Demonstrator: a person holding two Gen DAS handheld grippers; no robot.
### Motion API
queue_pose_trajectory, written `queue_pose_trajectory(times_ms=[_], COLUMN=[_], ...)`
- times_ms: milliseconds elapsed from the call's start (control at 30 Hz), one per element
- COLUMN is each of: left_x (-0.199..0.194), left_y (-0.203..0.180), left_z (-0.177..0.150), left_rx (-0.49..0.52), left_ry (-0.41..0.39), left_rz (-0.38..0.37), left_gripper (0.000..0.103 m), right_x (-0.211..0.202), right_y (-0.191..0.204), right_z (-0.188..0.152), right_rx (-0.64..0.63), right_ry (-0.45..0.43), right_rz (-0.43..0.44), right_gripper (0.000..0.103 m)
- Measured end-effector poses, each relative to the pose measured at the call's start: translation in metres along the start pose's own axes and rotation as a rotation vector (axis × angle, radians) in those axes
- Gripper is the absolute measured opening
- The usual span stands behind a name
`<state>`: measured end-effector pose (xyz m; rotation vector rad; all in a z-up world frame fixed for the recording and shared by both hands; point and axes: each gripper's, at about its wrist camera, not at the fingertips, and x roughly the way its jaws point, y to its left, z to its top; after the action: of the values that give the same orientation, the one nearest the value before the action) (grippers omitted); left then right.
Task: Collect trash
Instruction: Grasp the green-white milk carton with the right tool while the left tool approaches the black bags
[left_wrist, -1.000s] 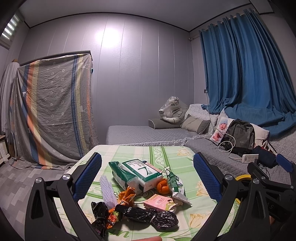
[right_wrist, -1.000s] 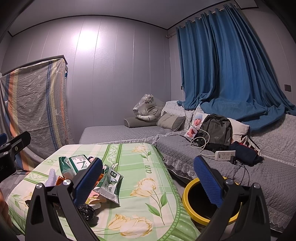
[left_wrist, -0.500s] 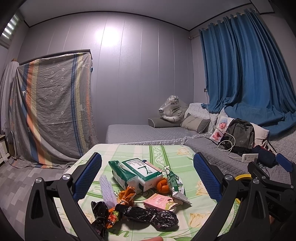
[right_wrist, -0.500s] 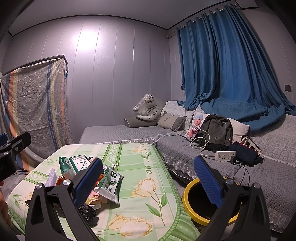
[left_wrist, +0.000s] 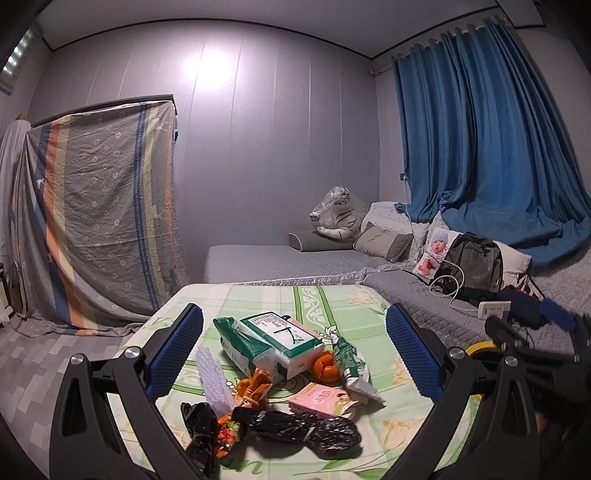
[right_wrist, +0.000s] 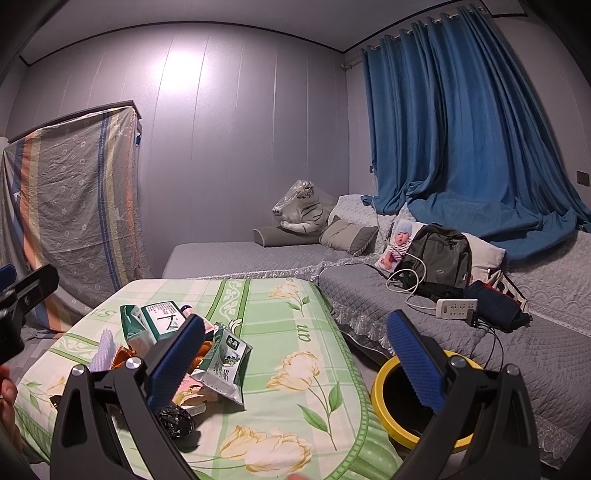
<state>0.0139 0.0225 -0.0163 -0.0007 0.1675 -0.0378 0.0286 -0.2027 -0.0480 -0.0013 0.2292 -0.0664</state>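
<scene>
Trash lies in a heap on a table with a green floral cloth (left_wrist: 332, 299) (right_wrist: 280, 317). In the left wrist view I see a green tissue pack (left_wrist: 273, 338), a crumpled black plastic bag (left_wrist: 303, 428), a pink packet (left_wrist: 321, 398), a green-white wrapper (left_wrist: 349, 363), orange peel (left_wrist: 327, 365) and a white blister strip (left_wrist: 214, 380). My left gripper (left_wrist: 293, 360) hovers open above the heap, holding nothing. My right gripper (right_wrist: 295, 360) is open and empty over the table's right edge, the green-white wrapper (right_wrist: 225, 363) just left of centre. A yellow-rimmed bin (right_wrist: 391, 373) stands on the floor to the right.
A grey quilted sofa bed (right_wrist: 369, 288) runs behind and right of the table, carrying a backpack (right_wrist: 439, 258), a power strip (right_wrist: 456, 306), pillows and a plush tiger (right_wrist: 299, 210). A striped sheet (left_wrist: 96, 206) covers furniture at left. Blue curtains (right_wrist: 461, 129) hang at right.
</scene>
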Motion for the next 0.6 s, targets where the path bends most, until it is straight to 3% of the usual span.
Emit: queue_pose_trajectory(times_ms=[100,233,333,433,600], left_x=[0.01,0.032,0.042,0.047,0.057], left_y=[0.016,0.061,0.096,0.115,0.127], left_z=[-0.014,-0.042,-0.061,-0.074,-0.093], left_rx=[0.044,0.015,-0.02,0.015,0.054], left_ry=[0.035,0.184,0.262,0.298,0.377], left_rz=[-0.028,-0.046,0.016,0.088,0.097], left_gripper=[0.095,0.095,0.095,0.095,0.095], right_x=[0.027,0.097,0.141,0.187,0.232], right_y=[0.01,0.017,0.028,0.037,0.075], right_z=[0.002,-0.003,-0.007,-0.008,-0.015], right_rx=[-0.049,0.005,0.046,0.082,-0.012], right_ry=[0.092,0.407,0.572,0.735,0.935], right_rz=[0.089,0.292,0.414,0.448,0.437], right_gripper=[0.095,0.095,0.095,0.095,0.095])
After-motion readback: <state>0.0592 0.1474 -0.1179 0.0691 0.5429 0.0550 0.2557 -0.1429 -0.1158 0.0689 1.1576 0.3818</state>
